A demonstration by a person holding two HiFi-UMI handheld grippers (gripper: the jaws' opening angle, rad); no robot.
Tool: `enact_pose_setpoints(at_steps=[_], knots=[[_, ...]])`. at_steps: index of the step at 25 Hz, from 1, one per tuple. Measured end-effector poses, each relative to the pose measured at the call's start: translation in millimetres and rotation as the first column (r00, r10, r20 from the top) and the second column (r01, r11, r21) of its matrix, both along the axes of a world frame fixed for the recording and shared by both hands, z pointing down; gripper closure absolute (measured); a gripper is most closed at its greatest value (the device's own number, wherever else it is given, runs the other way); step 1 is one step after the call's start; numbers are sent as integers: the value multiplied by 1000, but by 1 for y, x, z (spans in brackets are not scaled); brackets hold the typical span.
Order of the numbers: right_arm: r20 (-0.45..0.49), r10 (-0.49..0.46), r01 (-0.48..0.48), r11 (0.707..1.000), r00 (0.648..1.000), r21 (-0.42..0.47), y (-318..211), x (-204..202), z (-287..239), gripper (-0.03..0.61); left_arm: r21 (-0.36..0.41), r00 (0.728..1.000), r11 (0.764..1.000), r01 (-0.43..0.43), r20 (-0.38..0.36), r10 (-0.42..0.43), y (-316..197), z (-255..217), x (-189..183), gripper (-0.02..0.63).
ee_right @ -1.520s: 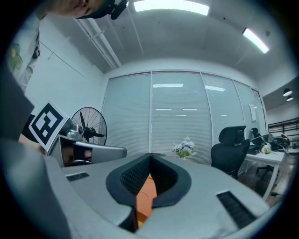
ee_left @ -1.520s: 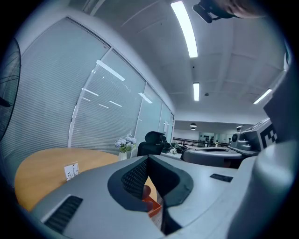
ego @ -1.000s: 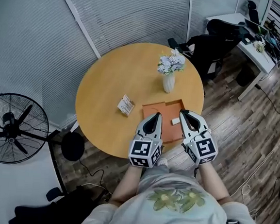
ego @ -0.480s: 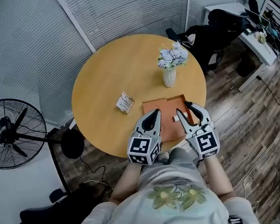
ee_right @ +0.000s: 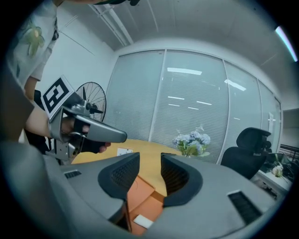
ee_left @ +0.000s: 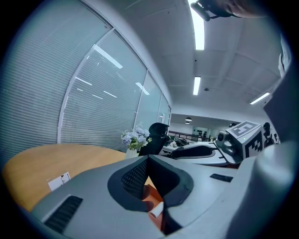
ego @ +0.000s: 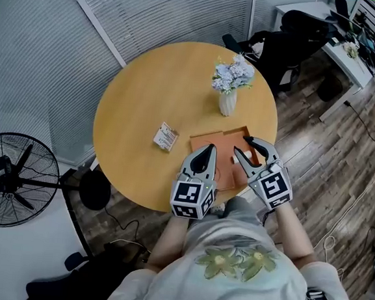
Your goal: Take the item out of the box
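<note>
A flat orange box (ego: 217, 147) lies open at the near edge of the round wooden table (ego: 153, 91). A small white item (ee_right: 140, 221) rests inside it, below my right jaws. My right gripper (ego: 241, 145) hovers over the box's right part; its jaws have just been opening and now stand open with nothing between them (ee_right: 149, 163). My left gripper (ego: 208, 148) points at the box's near left side with its jaws shut and nothing held (ee_left: 147, 159). In the left gripper view, orange box (ee_left: 150, 193) shows under the pads.
A white vase of pale flowers (ego: 229, 86) stands just behind the box. A small printed card (ego: 166, 137) lies to the box's left. A standing fan (ego: 12, 180) is on the floor at left, with office chairs (ego: 295, 38) and a desk behind the table.
The right gripper's jaws went from shut to wide open. Both grippers sank a little toward the box at the table's near edge.
</note>
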State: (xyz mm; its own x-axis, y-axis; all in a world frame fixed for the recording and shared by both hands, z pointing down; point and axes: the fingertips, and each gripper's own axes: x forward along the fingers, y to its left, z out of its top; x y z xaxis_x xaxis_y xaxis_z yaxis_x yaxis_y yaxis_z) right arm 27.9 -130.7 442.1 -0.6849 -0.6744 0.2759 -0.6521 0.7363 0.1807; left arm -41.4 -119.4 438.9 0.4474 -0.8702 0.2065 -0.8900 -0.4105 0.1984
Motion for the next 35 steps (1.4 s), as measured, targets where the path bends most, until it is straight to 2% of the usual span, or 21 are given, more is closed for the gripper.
enact_pose_setpoints(at_steps=[9, 17, 30, 35], knots=[[-85, -31, 23, 996, 996, -88, -10, 5, 46, 431, -17, 1000, 1000, 7, 2, -7, -8, 10, -6, 612], [-175, -101, 77, 987, 979, -141, -9, 4, 78, 431, -39, 1000, 999, 24, -2, -24, -12, 22, -14, 612], [-330, -234, 154, 956, 915, -250, -4, 11, 136, 431, -86, 1000, 996, 22, -6, -23, -15, 39, -7, 612], [-425, -294, 187, 943, 856, -275, -2, 15, 162, 431, -102, 1000, 995, 24, -8, -25, -12, 46, -5, 612]])
